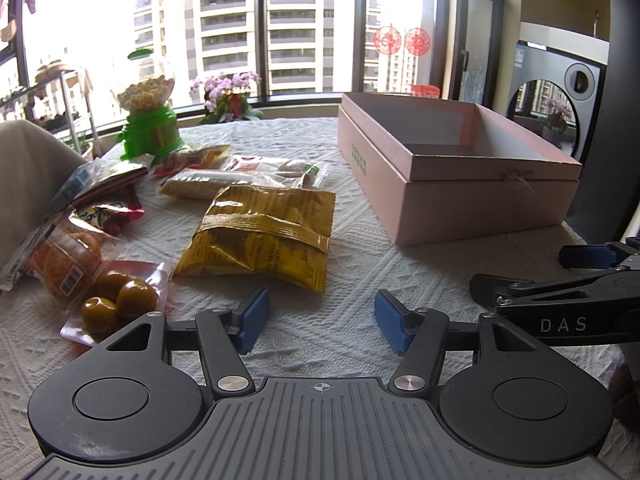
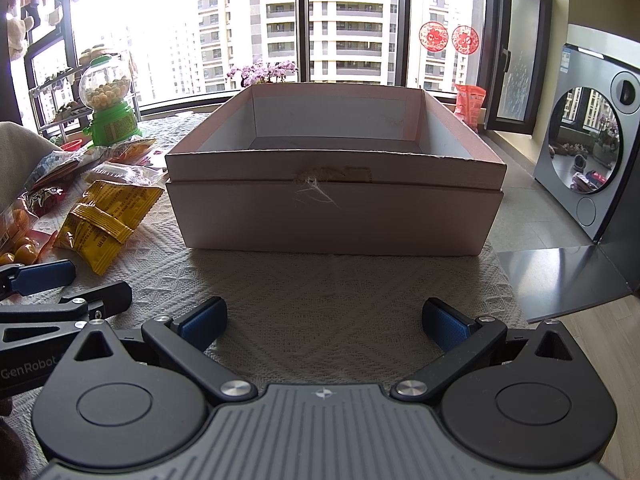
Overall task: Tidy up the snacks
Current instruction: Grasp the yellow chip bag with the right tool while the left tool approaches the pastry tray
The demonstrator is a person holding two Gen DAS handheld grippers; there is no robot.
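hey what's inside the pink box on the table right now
The pink box looks empty: bare pale inner walls and a strip of floor at the back show, no snacks. Its front wall hides the near part of the floor.

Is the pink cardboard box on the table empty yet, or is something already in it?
Empty as far as visible: the pink cardboard box stands open-topped, showing bare white inner walls and floor; the near floor strip is hidden.

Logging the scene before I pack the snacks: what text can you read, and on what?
"DAS": side of the right hand-held gripper.
"GenRobot": side of the left hand-held gripper.
Yellow snack packet: print too small to read.
Pink box: green side print unreadable.
Red window decorations: characters unreadable.
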